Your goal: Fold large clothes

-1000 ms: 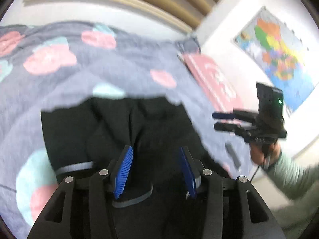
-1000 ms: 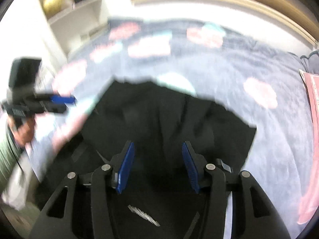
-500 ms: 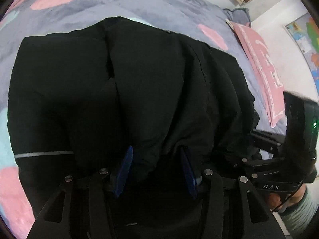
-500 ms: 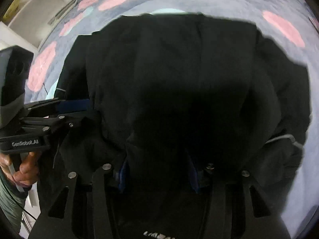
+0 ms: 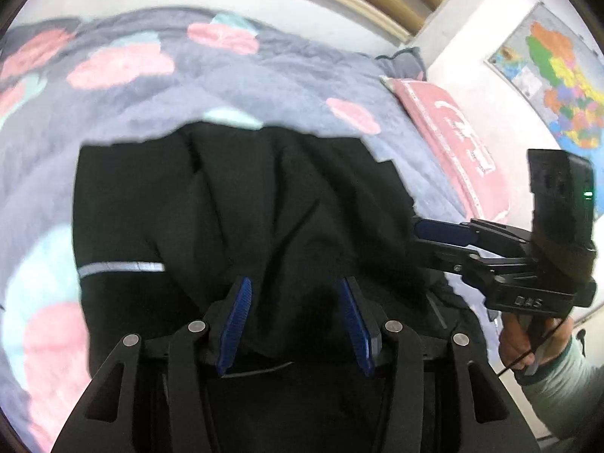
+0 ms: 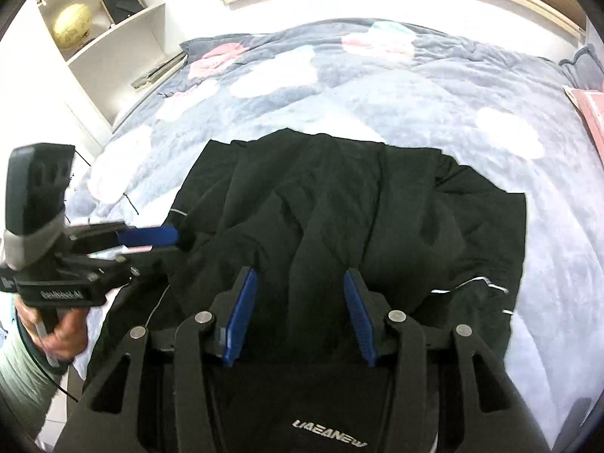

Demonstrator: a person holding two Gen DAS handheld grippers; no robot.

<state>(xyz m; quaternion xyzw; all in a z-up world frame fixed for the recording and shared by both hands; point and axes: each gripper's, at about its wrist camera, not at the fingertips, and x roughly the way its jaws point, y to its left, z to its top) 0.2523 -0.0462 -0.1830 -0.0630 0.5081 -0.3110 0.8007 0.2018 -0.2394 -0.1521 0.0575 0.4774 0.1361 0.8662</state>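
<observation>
A black jacket (image 5: 264,207) with thin reflective stripes (image 5: 120,267) lies rumpled on the bed; the right wrist view shows it too (image 6: 339,196). My left gripper (image 5: 295,285) sits at its near edge. The jaws stand apart, a fold of black fabric bunched between the blue pads (image 5: 236,324). My right gripper (image 6: 299,275) is beside it, also over the near edge, with fabric between its parted pads (image 6: 241,313). Each gripper shows side-on in the other's view, left gripper (image 6: 175,239) and right gripper (image 5: 417,234), tips at the jacket's side.
The bed is covered by a grey-blue blanket (image 5: 264,87) with pink and pale cloud shapes. A pink pillow (image 5: 453,139) lies at the right, below a wall map (image 5: 558,75). White shelves (image 6: 113,37) with a globe (image 6: 71,24) stand at the left. A person's hand (image 6: 64,336) holds each handle.
A second ago each gripper showed off to the side, in the air. Both then dipped close over the jacket. Now the views are wider and the tips sit at the jacket's edge.
</observation>
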